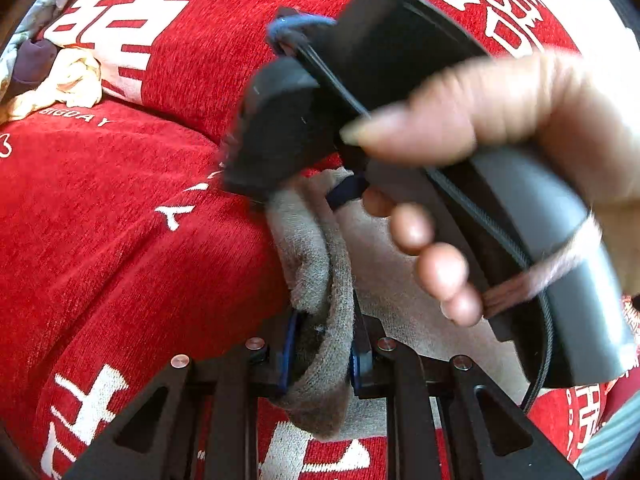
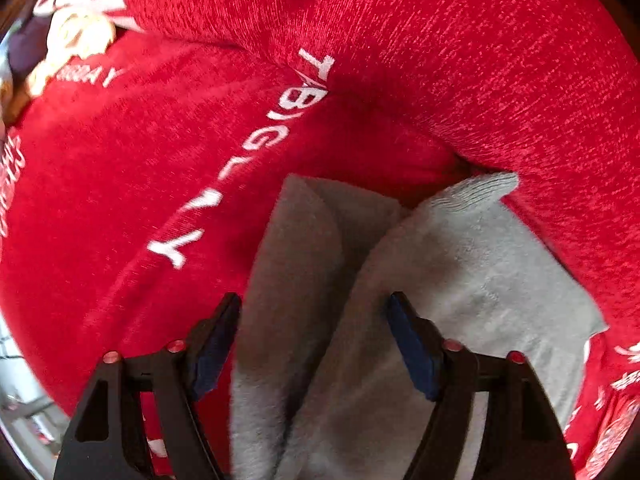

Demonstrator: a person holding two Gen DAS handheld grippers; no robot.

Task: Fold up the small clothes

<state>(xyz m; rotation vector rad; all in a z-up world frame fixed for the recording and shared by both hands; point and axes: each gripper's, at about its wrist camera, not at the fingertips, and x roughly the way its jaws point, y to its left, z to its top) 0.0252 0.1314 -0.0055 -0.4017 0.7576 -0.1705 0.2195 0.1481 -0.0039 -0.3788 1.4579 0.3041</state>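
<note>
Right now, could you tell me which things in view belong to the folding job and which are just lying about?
Job: grey sock, pinched in the left gripper; right gripper, open over it.
Lying about: cream cloth, dark purple cloth, red sofa cover.

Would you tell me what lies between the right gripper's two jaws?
A fold of the soft grey garment lies there, jaws apart, as the right wrist view shows.
</note>
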